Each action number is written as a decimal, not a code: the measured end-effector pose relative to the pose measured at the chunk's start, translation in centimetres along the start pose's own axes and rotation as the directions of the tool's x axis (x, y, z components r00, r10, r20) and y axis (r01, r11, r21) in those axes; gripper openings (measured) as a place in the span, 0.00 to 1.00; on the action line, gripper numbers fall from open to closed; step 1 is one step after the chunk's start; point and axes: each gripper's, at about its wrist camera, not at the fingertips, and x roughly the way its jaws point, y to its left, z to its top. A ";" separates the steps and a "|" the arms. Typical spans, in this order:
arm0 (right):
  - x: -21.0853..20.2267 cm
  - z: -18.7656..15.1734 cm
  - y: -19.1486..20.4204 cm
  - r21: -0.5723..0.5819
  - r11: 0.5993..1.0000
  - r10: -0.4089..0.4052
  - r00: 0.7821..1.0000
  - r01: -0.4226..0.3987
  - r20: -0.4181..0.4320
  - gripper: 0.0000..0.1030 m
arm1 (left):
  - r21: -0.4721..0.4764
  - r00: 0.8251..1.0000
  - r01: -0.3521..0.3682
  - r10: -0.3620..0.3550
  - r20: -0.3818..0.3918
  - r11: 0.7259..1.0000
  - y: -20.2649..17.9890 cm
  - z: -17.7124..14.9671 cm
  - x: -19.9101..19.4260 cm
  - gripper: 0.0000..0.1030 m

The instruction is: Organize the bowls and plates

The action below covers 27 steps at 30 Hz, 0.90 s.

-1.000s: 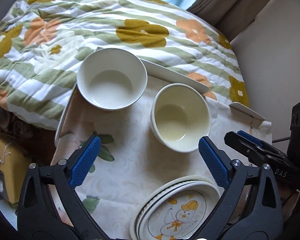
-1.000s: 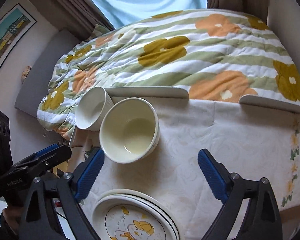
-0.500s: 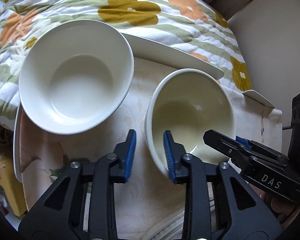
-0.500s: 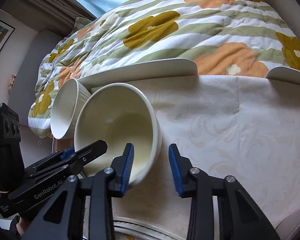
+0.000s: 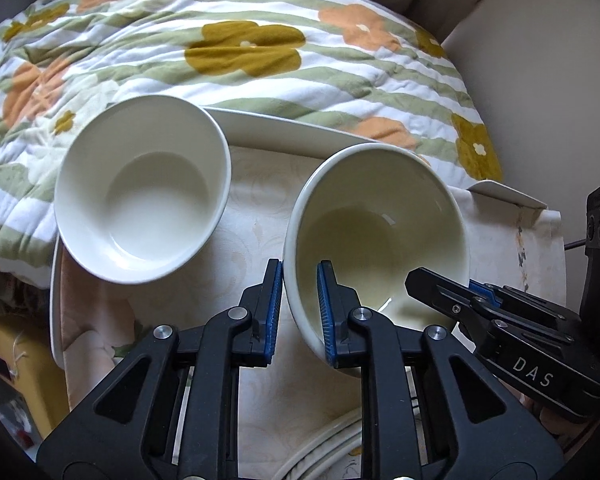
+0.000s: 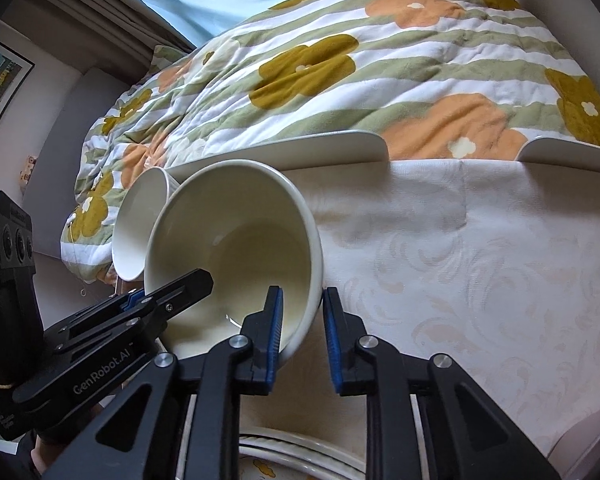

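A cream bowl is held between both grippers, tilted and lifted off the cloth. My left gripper is shut on its left rim, one pad inside and one outside. My right gripper is shut on its right rim; it shows in the left wrist view too. The cream bowl also fills the middle of the right wrist view. A white bowl stands to its left on the table, seen edge-on in the right wrist view. A stack of plates lies under my grippers.
The table has a pale patterned cloth. A bed with a flowered quilt lies right behind the table's far edge. A wall is at the right. A yellow object sits low at the left.
Both grippers have closed tight on the cream bowl's rim from either side. The bowl has tipped and risen; the view has pulled back a little.
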 end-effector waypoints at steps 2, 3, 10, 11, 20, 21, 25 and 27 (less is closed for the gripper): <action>-1.5 -0.2 0.0 -0.003 1.000 0.005 1.000 -0.005 0.023 0.18 | 0.011 1.000 0.003 -0.003 0.021 1.000 -1.0 -0.2 -1.4 0.15; -2.5 -0.3 -0.1 -0.005 1.000 0.008 0.999 -0.008 0.038 0.18 | 0.017 1.000 0.005 -0.006 0.030 1.000 -1.5 -0.2 -2.0 0.15; -9.8 -2.7 -2.1 -0.006 0.999 0.032 0.987 -0.031 0.155 0.18 | 0.087 0.994 0.017 -0.026 0.102 0.996 -7.9 -2.1 -7.0 0.15; -11.1 -3.2 -2.7 0.000 1.000 0.022 0.987 -0.022 0.162 0.18 | 0.097 0.994 0.018 -0.029 0.109 0.995 -9.1 -2.7 -7.6 0.15; -20.3 -8.9 -9.7 0.028 1.000 -0.017 0.974 0.011 0.228 0.18 | 0.176 0.991 0.049 -0.069 0.113 0.983 -21.1 -9.2 -9.6 0.15; -21.0 -9.5 -10.6 0.031 0.999 -0.024 0.974 0.017 0.227 0.18 | 0.177 0.992 0.058 -0.077 0.104 0.983 -22.1 -9.9 -9.4 0.15; -22.9 -12.0 -14.0 0.042 0.998 -0.054 0.975 0.046 0.218 0.18 | 0.193 0.994 0.086 -0.099 0.056 0.977 -26.0 -12.5 -7.9 0.15; -23.2 -13.0 -15.7 0.055 0.997 -0.068 0.977 0.057 0.204 0.18 | 0.211 0.995 0.086 -0.094 0.028 0.974 -27.6 -13.7 -6.9 0.15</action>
